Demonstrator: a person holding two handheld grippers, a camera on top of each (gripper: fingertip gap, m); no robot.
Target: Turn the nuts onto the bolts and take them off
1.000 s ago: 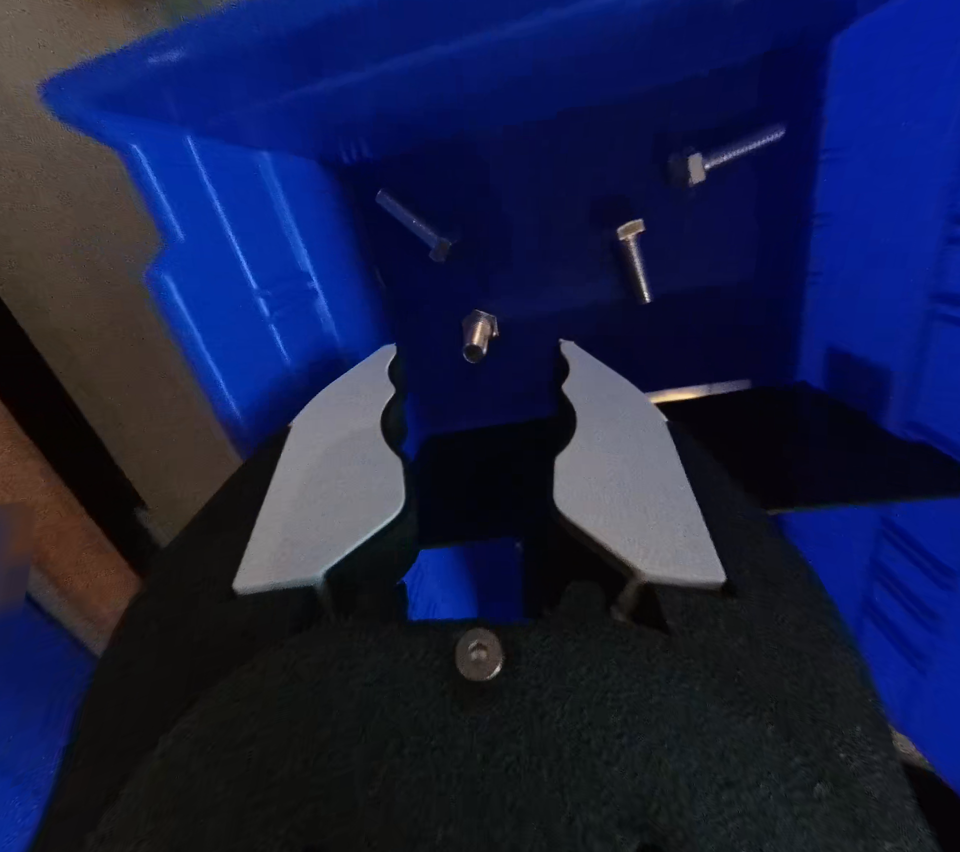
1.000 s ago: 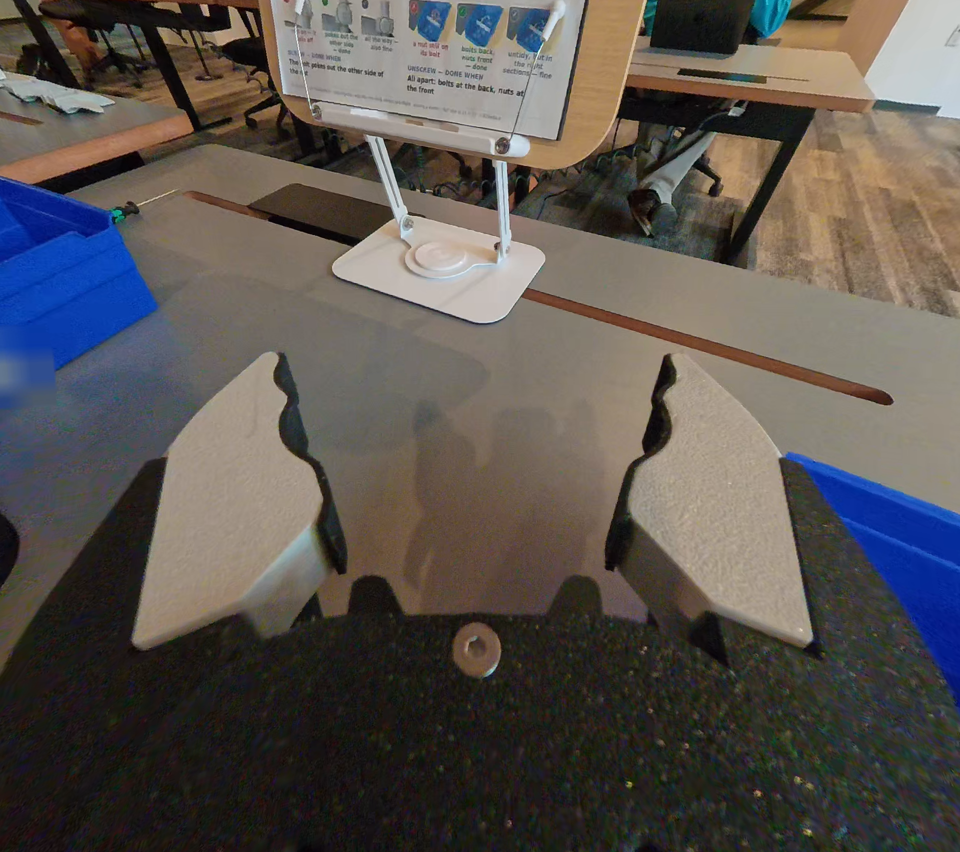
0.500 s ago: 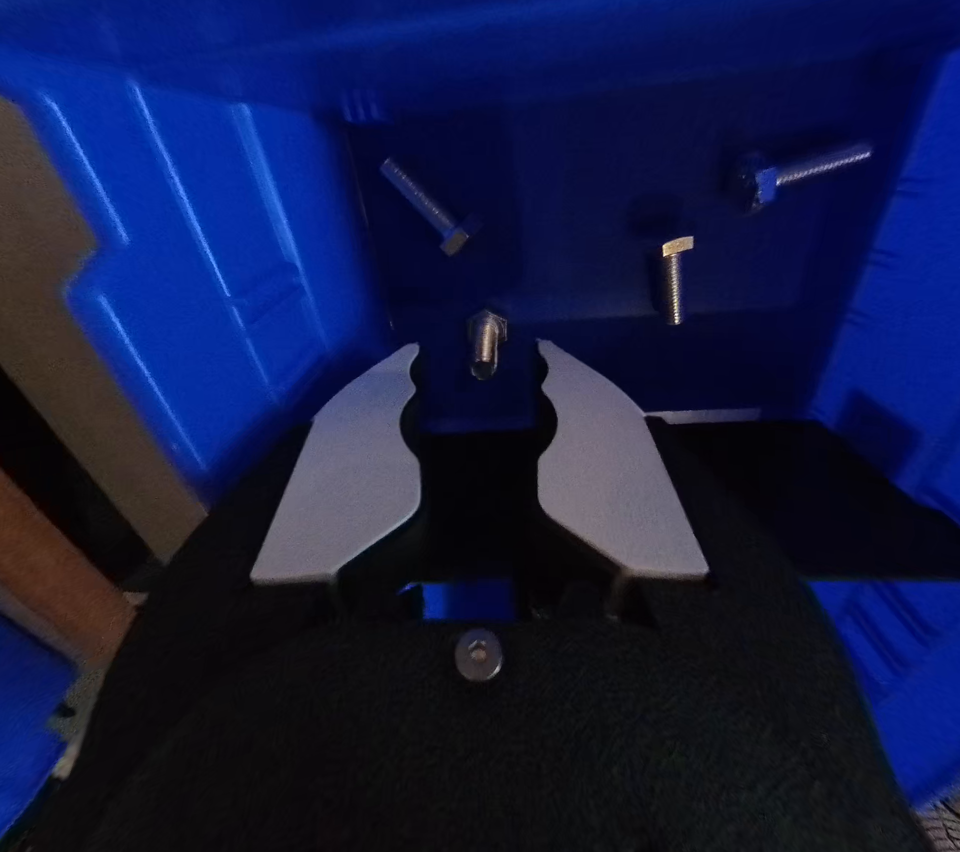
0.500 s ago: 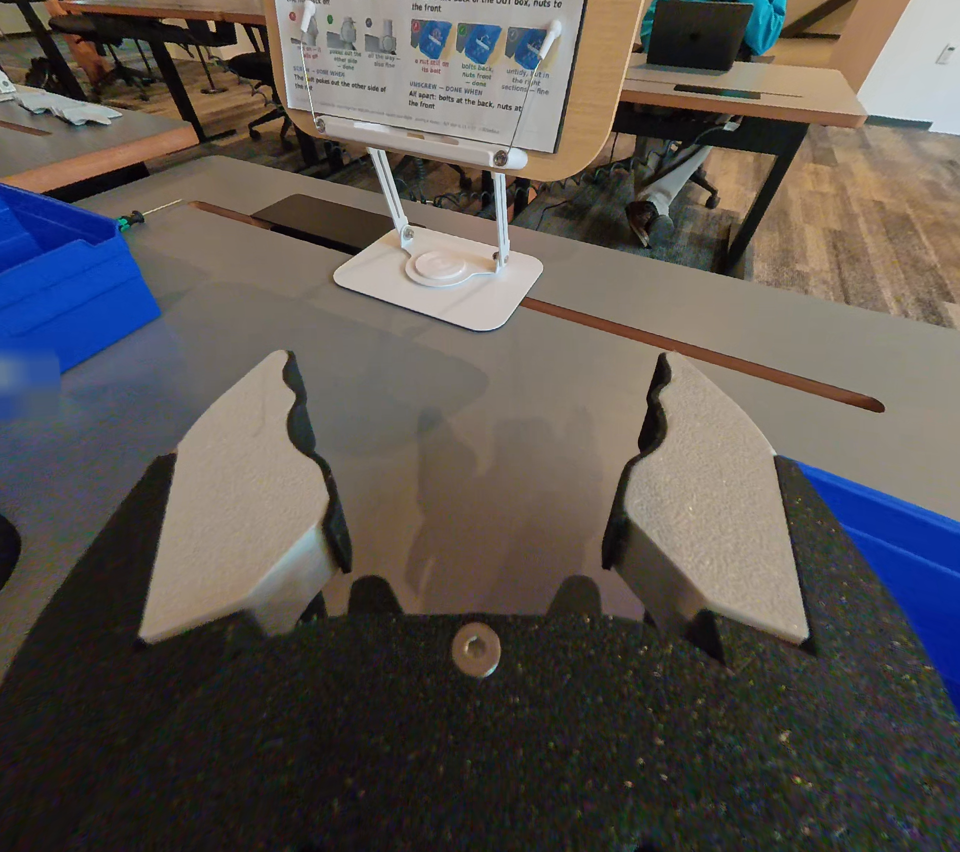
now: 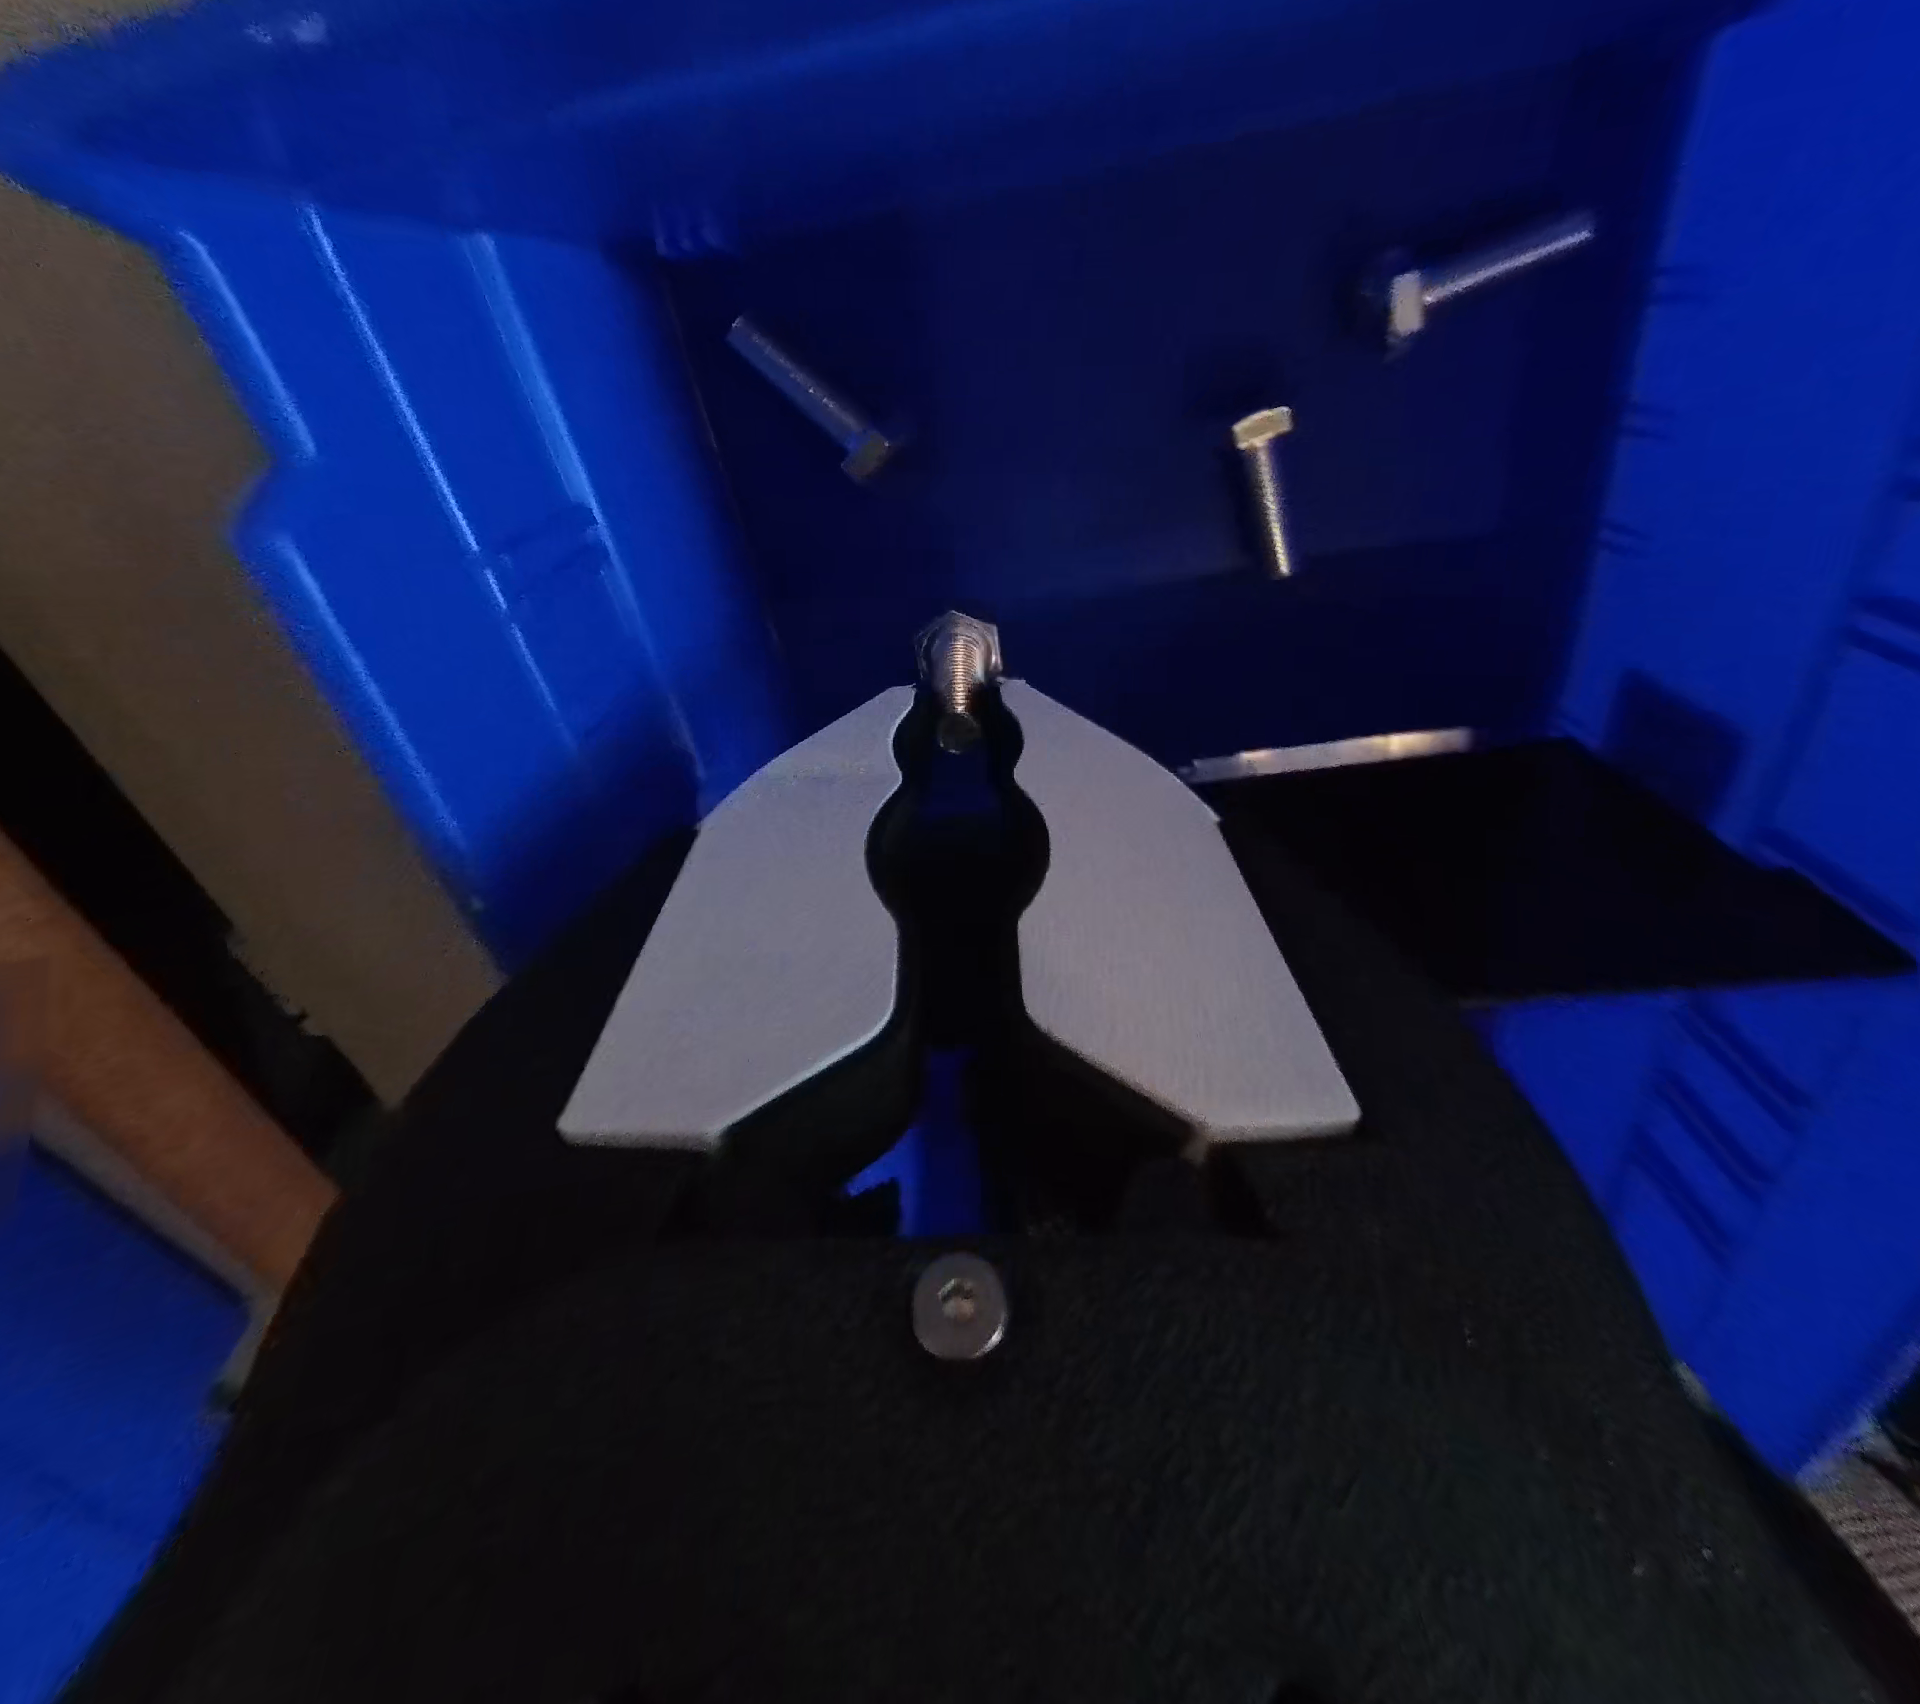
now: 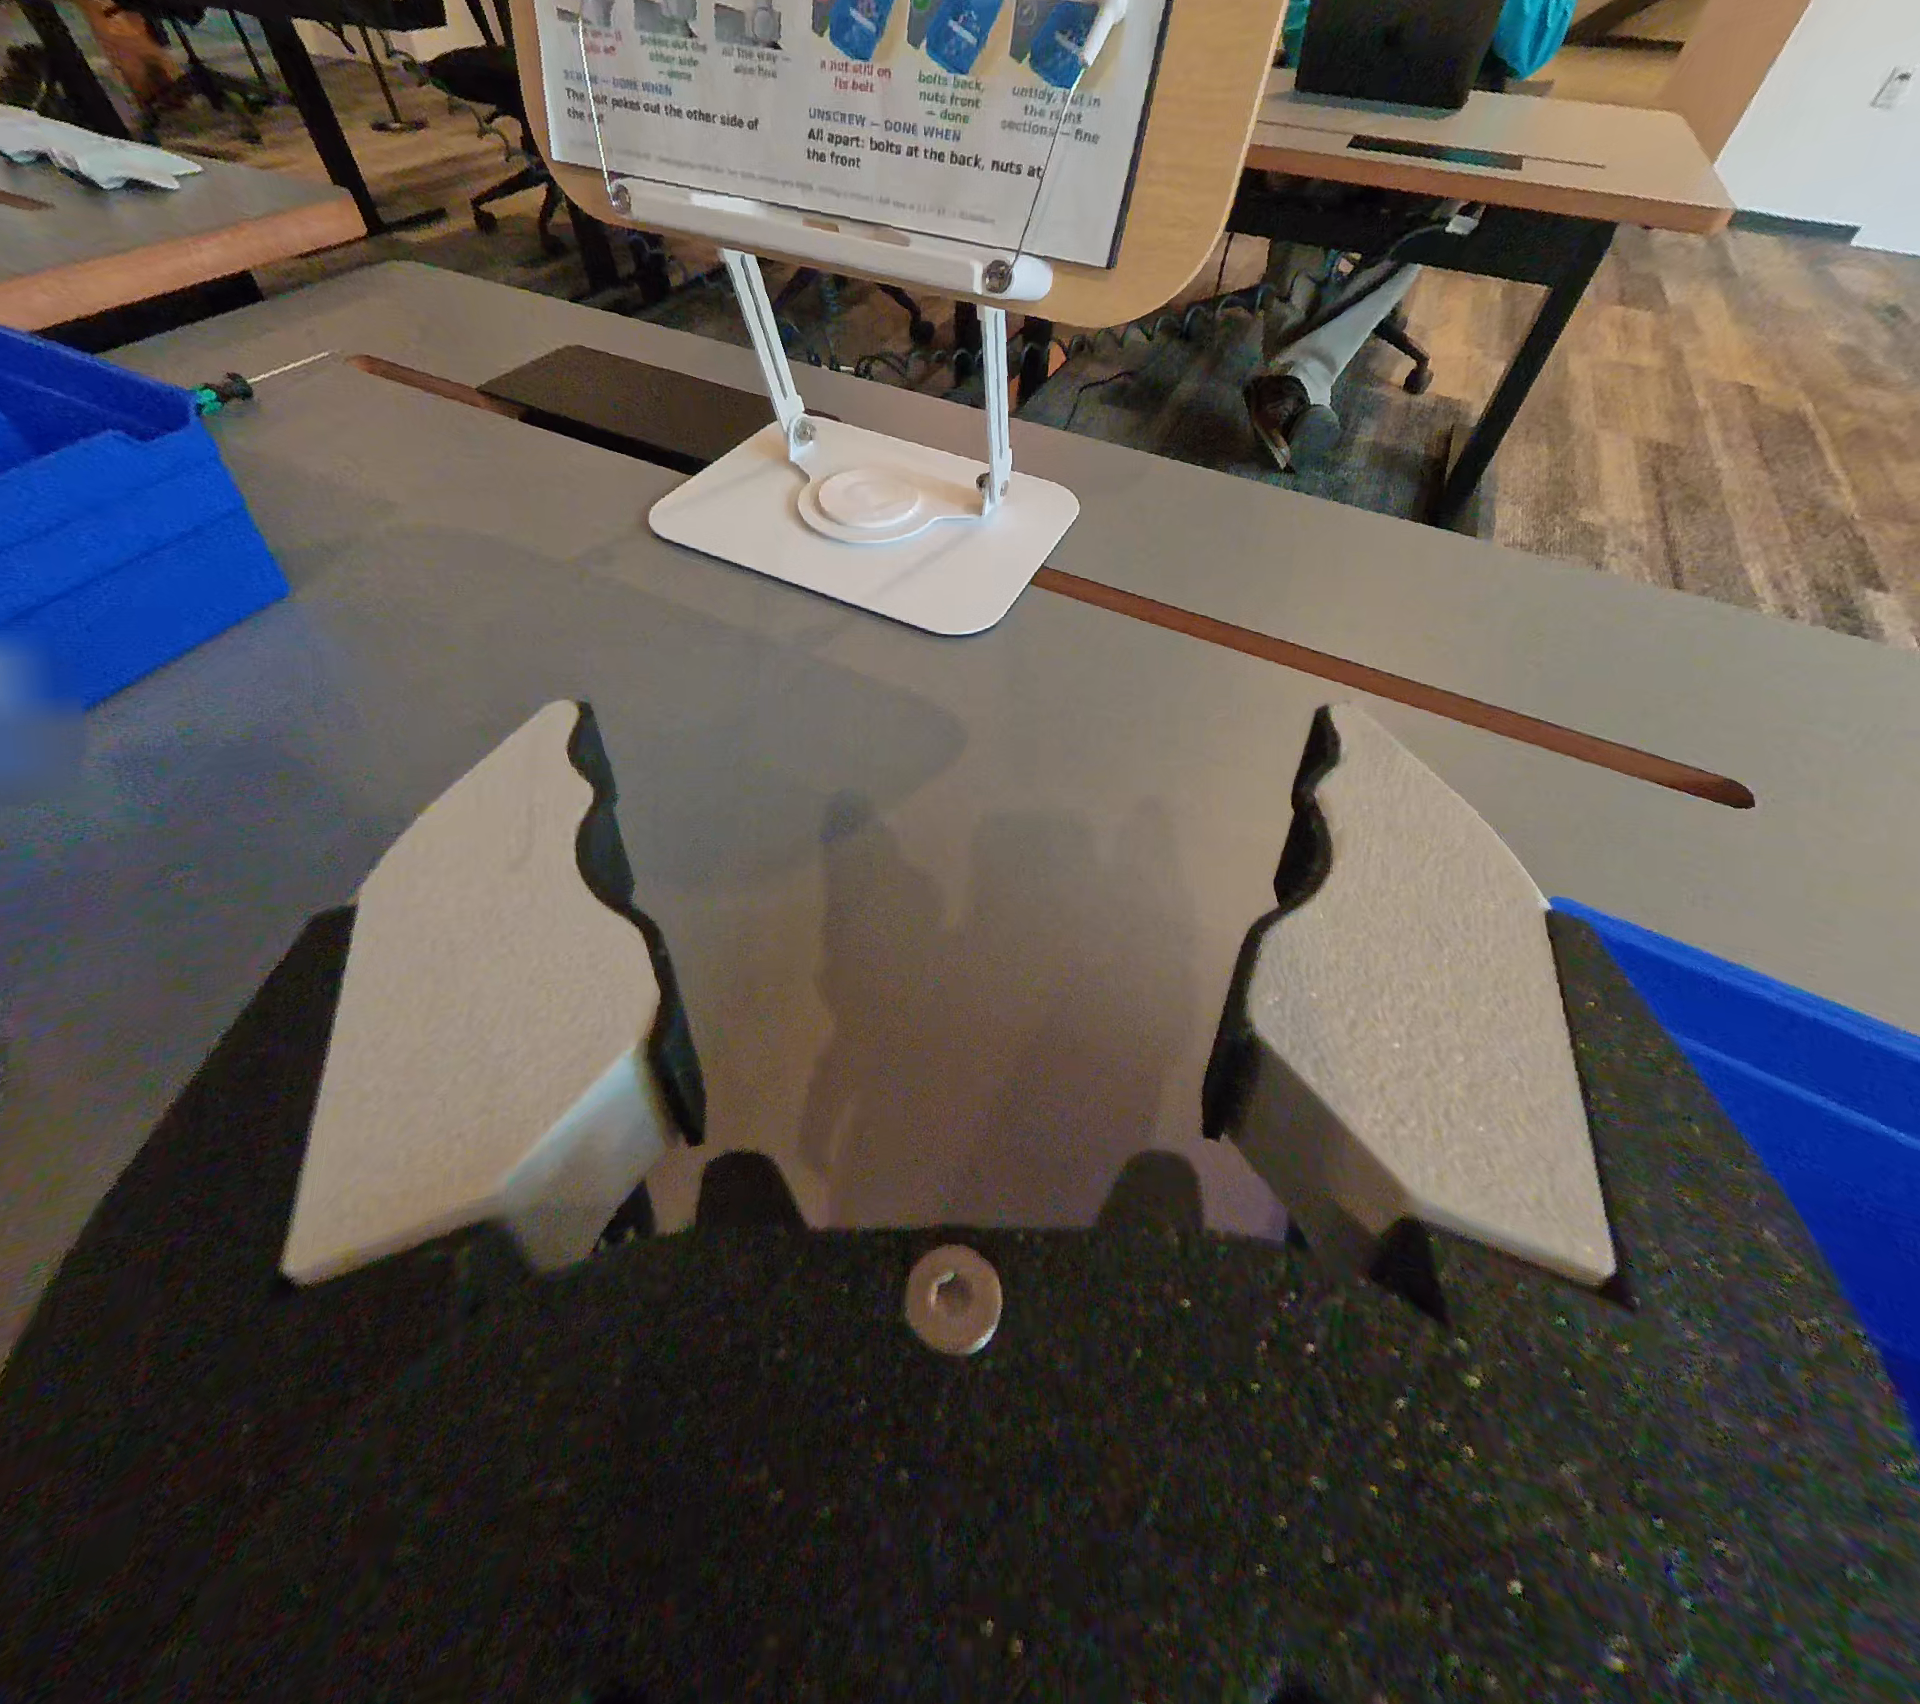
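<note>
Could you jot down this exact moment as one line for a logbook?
left gripper: shut on bolt inside blue bin | right gripper: open, empty, above grey table | three loose bolts remain

Grey table with a brown slot along its length.
On it: white stand base, blue bins left and right, a screwdriver.

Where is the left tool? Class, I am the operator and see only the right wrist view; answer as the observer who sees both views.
Observer: The left tool is down inside a deep blue plastic bin.
Operator: Is it holding anything?
Observer: Yes, it is shut on a small silver hex-head bolt.
Operator: Which way does it point?
Observer: Its threaded end faces the camera, with the head away.
Operator: Anything else in there?
Observer: Three loose silver bolts lie on the bin floor.
</note>
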